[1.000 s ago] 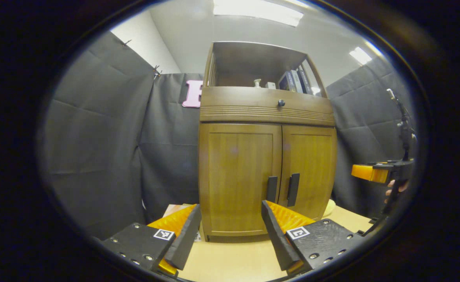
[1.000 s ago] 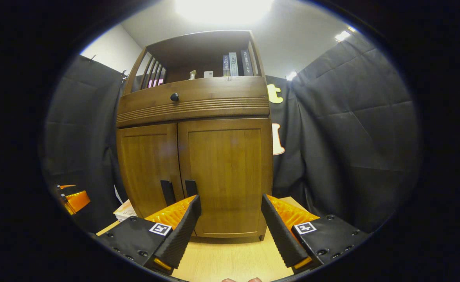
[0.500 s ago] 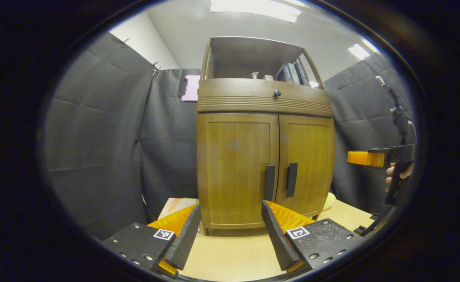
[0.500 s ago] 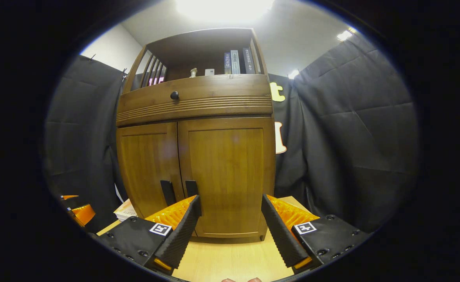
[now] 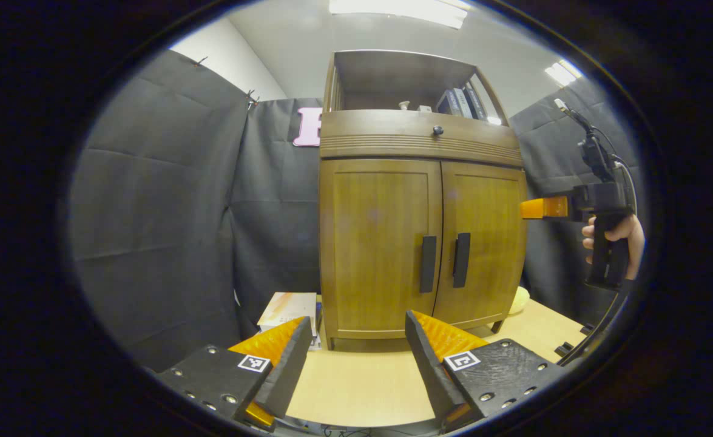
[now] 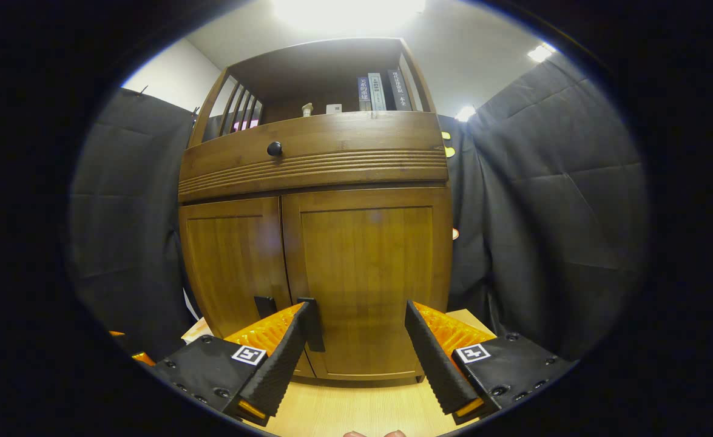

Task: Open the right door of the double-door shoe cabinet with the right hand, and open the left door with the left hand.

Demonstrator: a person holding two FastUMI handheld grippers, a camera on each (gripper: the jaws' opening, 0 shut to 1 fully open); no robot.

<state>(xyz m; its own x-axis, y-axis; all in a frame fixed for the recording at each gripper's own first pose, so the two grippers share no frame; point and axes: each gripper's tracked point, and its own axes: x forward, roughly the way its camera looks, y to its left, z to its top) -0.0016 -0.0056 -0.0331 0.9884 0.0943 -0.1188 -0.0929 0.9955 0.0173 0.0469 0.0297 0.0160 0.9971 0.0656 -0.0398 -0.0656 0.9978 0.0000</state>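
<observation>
Standing shut ahead of the left gripper [image 5: 356, 358], whose fingers are held apart with bare tabletop [image 5: 356, 388] between, is the shoe cabinet [image 5: 420, 243]. Its left door [image 5: 380, 249] and right door [image 6: 368, 273] are seen closed. The right gripper [image 6: 356, 358] is held apart, empty, near the right door's handle [image 6: 312, 325].

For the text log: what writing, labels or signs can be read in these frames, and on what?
Book spines on the cabinet's top shelf: printed characters, too small to read.
Square marker tags on the right gripper and left gripper: coded patterns, no words.
Cabinet doors: no text.
</observation>
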